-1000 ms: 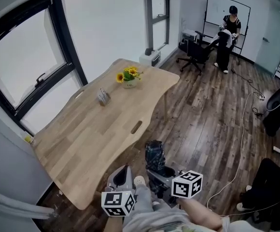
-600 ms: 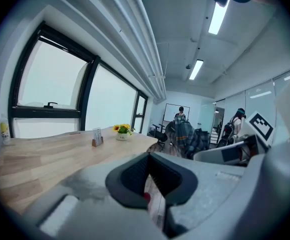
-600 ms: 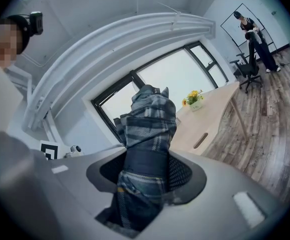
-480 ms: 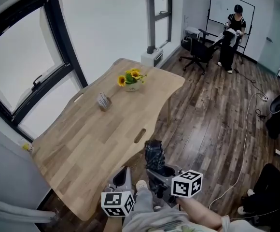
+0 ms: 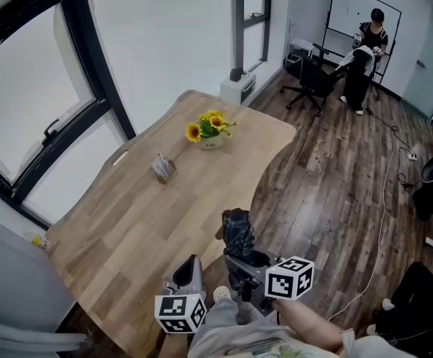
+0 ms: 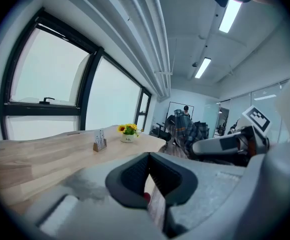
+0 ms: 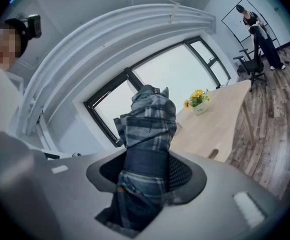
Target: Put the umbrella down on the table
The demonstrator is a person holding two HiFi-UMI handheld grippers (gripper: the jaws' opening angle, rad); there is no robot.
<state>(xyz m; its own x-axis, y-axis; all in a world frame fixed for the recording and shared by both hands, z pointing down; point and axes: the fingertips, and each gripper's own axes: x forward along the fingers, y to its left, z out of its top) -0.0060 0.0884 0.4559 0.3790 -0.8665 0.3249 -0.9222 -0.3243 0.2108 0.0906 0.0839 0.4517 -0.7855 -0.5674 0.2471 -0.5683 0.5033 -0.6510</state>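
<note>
With our right gripper (image 5: 242,264) clamped on the umbrella (image 5: 237,233) and the left gripper (image 5: 190,273) closed empty, we should lay it flat on the table (image 5: 127,222) at centre-left.

You have one umbrella (image 7: 147,119) between the jaws of the right gripper (image 7: 145,176), and beyond them one table (image 5: 149,222), one flower pot (image 5: 210,130), one card stand (image 5: 163,167) and one person (image 5: 369,43).

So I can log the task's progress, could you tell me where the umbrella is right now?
In the head view the plaid umbrella is low centre, clamped in the right gripper, just beside the near edge of the wooden table.
</note>
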